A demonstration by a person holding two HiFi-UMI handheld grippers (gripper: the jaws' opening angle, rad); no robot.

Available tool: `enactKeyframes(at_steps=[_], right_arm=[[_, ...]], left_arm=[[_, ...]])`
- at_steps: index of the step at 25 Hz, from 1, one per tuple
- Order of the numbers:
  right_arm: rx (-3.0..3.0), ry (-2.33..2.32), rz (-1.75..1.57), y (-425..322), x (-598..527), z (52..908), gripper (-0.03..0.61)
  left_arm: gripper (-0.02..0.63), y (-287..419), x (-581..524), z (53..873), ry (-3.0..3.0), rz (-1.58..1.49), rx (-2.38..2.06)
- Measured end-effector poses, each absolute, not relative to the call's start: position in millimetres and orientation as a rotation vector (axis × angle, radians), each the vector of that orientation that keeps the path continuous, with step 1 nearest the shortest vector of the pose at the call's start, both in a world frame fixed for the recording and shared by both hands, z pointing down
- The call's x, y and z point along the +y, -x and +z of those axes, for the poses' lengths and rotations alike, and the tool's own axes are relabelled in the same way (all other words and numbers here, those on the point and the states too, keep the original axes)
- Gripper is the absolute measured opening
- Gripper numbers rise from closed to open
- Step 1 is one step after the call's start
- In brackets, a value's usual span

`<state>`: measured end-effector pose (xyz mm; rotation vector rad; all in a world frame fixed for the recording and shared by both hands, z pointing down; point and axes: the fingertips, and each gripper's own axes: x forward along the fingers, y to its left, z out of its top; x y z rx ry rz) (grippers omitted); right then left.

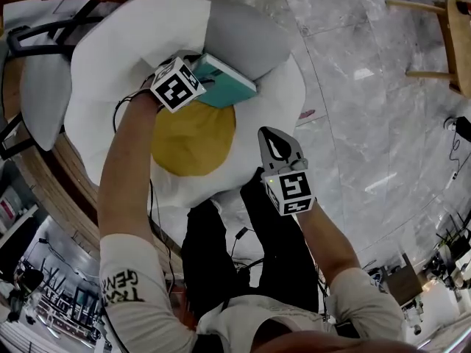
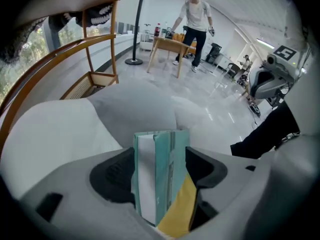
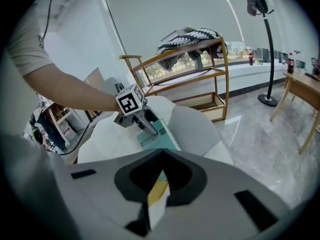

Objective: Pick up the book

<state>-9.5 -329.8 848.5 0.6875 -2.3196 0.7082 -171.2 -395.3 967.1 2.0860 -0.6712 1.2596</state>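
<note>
A teal-covered book is lifted over a white egg-shaped cushion with a yellow centre. My left gripper is shut on the book's near edge. In the left gripper view the book stands on edge between the jaws of the left gripper, white pages to the left. My right gripper hangs shut and empty off the cushion's right edge, pointing toward the book. In the right gripper view, the right gripper faces the left gripper and the book.
A grey cushion lies behind the book. A wooden chair frame curves under the egg cushion. A wooden table stands on the tiled floor at right. A person stands at a far table. A wooden rack is behind.
</note>
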Motion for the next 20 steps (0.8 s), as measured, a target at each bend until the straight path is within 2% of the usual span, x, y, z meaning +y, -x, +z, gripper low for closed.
enactKeyframes(at_steps=[2, 5, 15, 20], right_arm=[[-2.324, -0.684, 0.704, 13.1, -328.6, 846.3, 0.028], [-2.327, -0.682, 0.707, 16.1, -325.1, 843.7, 0.028], [-2.336, -0.655, 0.707, 28.8, -310.0, 837.4, 0.028], [-2.33, -0.667, 0.703, 29.4, -307.3, 835.2, 0.028]], left_arm=[[0.323, 167.1, -389.2, 959.5, -2.084, 1.277, -0.624], [0.195, 167.6, -382.9, 950.6, -2.069, 1.283, -0.608], [0.207, 162.9, -366.7, 939.4, -1.961, 1.062, -0.637], [0.194, 153.6, -327.3, 949.5, -1.981, 1.246, -0.457]])
